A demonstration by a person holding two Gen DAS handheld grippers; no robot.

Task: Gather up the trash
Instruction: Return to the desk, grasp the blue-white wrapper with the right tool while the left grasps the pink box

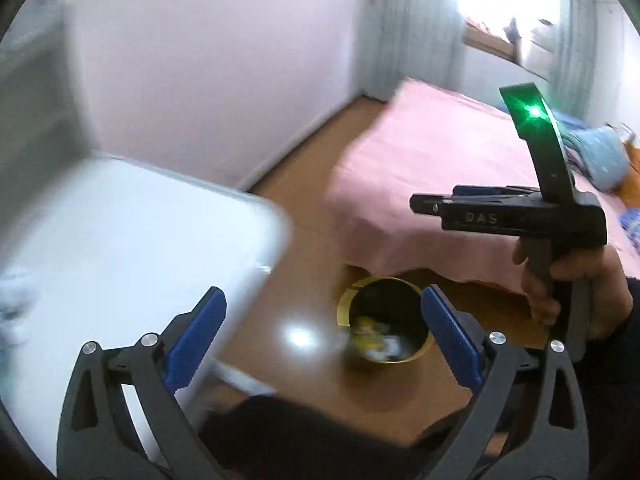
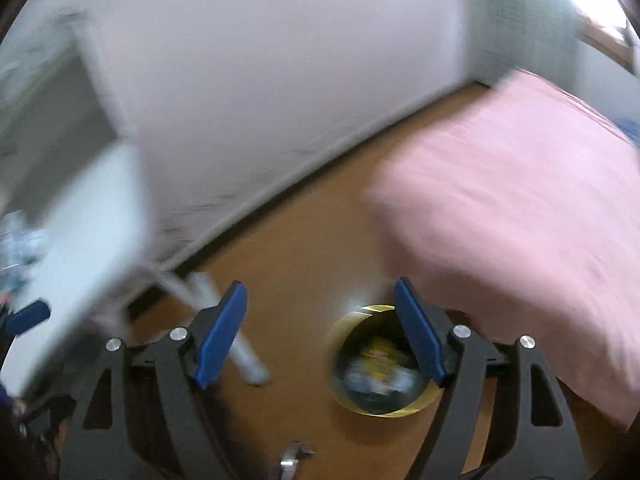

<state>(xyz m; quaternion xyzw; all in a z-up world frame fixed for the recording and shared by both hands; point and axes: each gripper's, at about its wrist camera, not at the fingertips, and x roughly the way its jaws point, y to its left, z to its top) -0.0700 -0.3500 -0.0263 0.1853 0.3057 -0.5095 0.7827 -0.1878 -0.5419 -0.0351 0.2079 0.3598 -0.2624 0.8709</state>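
Note:
A round trash bin (image 1: 384,322) with a gold rim and dark inside stands on the wooden floor by the bed; yellow and white trash lies in it. It also shows in the right wrist view (image 2: 380,364). My left gripper (image 1: 324,332) is open and empty, held above the floor, with the bin just inside its right finger. My right gripper (image 2: 320,328) is open and empty above the bin, its right finger over the rim. The right gripper's body (image 1: 512,212), held in a hand, shows in the left wrist view. Both views are blurred.
A white table (image 1: 120,240) stands on the left, with blurred items at its left edge (image 2: 16,240). A bed with a pink cover (image 1: 432,184) fills the right. A white wall (image 1: 200,60) is behind. Wooden floor (image 2: 288,240) lies between table and bed.

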